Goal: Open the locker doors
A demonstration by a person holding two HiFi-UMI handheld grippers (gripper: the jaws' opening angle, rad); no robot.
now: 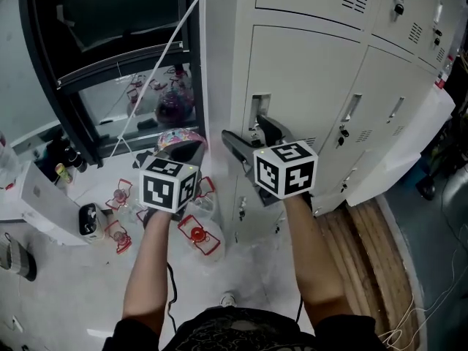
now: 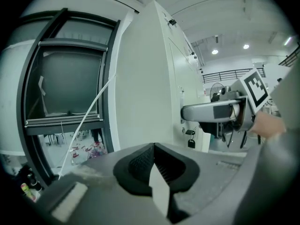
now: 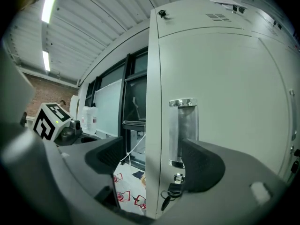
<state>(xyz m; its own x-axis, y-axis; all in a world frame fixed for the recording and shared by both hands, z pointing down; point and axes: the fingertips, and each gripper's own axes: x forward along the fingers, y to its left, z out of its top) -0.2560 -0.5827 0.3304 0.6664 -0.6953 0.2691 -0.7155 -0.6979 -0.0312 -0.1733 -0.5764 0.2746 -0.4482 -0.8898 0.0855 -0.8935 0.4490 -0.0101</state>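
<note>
Right gripper [image 3: 157, 165]: jaws spread wide, straddling the left edge of a white locker door [image 3: 225, 93]. One jaw sits off the side of the cabinet, and the other lies over the lower part of the recessed handle [image 3: 183, 125]. Cannot tell whether either pad touches the metal. The door looks shut. A dark key [image 3: 168, 193] hangs from the lock just under the handle, partly covered by the jaw.

Left gripper [image 2: 154, 165]: jaws pressed together with nothing between them. It is held low and left of the lockers, facing the cabinet's plain side panel [image 2: 140, 88].

Head view: both forearms reach forward and the marker cubes hide most of each gripper body. The neighbouring locker doors [image 1: 387, 93] run off to the right, cut by the frame edge. At left, a dark window frame [image 1: 44, 64] with a white cord [image 1: 164, 57] slanting across it. The floor [image 1: 66, 284] carries small red-rimmed items [image 1: 197, 234], too small to identify.
</note>
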